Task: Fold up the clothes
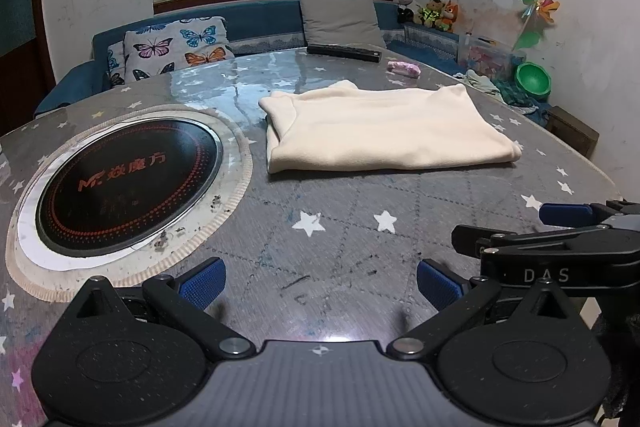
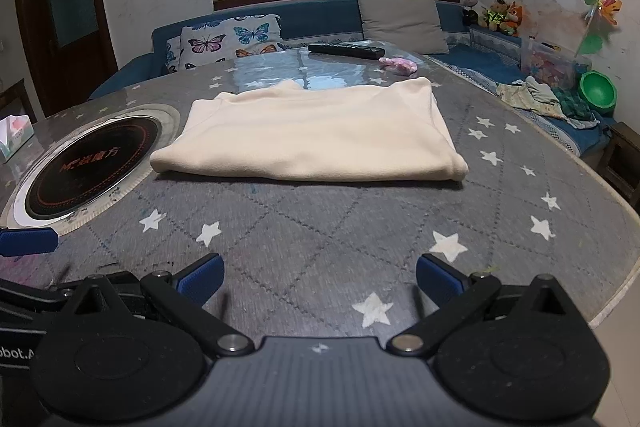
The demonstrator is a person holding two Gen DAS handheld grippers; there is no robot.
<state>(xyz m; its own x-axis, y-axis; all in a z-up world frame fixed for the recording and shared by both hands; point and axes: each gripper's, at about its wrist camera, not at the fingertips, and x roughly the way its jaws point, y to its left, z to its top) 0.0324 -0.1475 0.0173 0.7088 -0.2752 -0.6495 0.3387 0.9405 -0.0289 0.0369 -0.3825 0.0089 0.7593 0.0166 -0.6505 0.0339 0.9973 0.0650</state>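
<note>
A cream garment (image 1: 384, 127) (image 2: 312, 131) lies folded into a flat rectangle on the grey star-patterned table (image 1: 340, 239) (image 2: 320, 223). My left gripper (image 1: 320, 285) hovers over the table's near edge, well short of the garment, open and holding nothing. My right gripper (image 2: 320, 281) is also open and holds nothing, back from the garment's near fold. In the left wrist view the right gripper's blue fingertip (image 1: 564, 214) shows at the right edge. The left gripper's blue fingertip (image 2: 28, 241) shows at the left edge of the right wrist view.
A round black induction hob (image 1: 128, 183) (image 2: 92, 165) is set into the table left of the garment. A remote control (image 1: 344, 51) (image 2: 346, 49) and a small pink item (image 1: 404, 67) (image 2: 398, 65) lie at the far side. A tissue box (image 2: 14, 137) sits far left. A blue sofa with cushions (image 1: 340, 19) lies behind.
</note>
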